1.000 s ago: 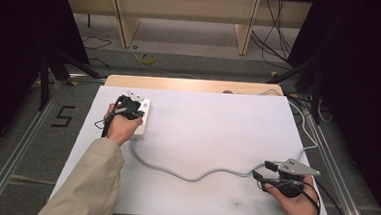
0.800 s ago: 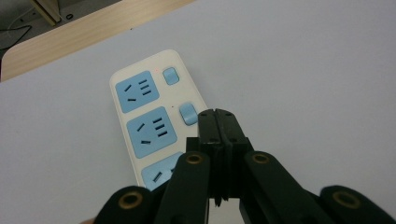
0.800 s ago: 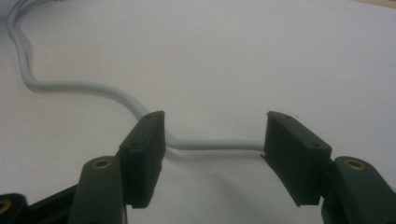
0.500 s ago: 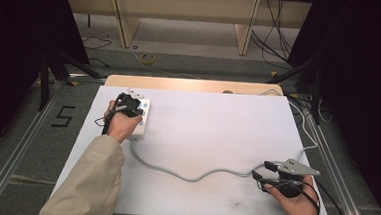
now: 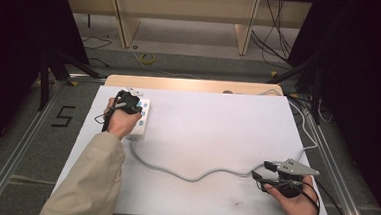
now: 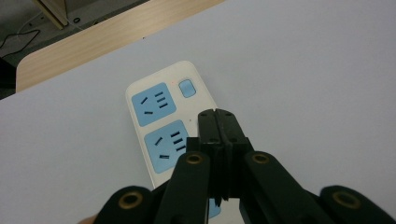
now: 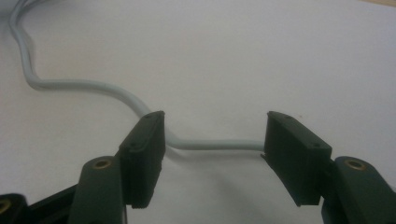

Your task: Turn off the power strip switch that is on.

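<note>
A white power strip with blue sockets lies at the table's left side. In the left gripper view the power strip shows two sockets and a blue button. My left gripper is shut, its jaws pressed together with nothing between them, tips just above the strip's right edge; from above the left gripper sits over the strip. The strip's grey cable snakes rightward to my right gripper. That right gripper stands open, low over the table, with the cable running across between its jaws, untouched by the pads.
The white board lies on a wooden table. More cables trail off the right edge. Wooden shelving legs stand on the floor beyond, and metal rails run along both sides.
</note>
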Demonstrator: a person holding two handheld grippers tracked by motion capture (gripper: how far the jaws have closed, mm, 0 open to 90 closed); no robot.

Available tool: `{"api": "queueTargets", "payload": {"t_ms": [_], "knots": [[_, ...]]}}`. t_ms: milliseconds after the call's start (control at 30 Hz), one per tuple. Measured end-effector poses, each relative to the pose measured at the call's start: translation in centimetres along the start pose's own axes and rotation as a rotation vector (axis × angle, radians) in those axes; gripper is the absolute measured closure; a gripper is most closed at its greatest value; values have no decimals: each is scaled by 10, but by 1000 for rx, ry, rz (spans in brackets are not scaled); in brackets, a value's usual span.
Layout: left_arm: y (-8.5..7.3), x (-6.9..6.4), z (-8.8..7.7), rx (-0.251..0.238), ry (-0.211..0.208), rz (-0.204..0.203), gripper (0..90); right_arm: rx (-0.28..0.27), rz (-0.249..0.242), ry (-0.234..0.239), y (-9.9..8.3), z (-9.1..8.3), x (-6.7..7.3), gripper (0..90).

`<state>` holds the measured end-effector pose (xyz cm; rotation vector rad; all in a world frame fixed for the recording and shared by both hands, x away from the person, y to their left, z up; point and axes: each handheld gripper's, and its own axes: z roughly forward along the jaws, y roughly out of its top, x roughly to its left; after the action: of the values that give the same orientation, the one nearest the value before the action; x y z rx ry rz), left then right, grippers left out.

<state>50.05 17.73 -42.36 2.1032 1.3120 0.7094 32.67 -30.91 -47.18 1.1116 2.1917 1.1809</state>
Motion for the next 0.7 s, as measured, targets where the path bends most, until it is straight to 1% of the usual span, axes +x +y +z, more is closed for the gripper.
{"api": "queueTargets", "payload": {"t_ms": [367, 467, 567, 700], "knots": [[7, 1, 2, 2, 5, 9, 898, -1, -2, -1, 0, 0, 0, 395], [9, 2, 3, 1, 6, 3, 898, 1, -2, 1, 0, 0, 0, 394], [9, 4, 4, 8, 9, 11, 898, 2, -2, 0, 0, 1, 0, 394], [9, 6, 7, 18, 14, 5, 898, 1, -3, 2, 0, 1, 1, 395]]}}
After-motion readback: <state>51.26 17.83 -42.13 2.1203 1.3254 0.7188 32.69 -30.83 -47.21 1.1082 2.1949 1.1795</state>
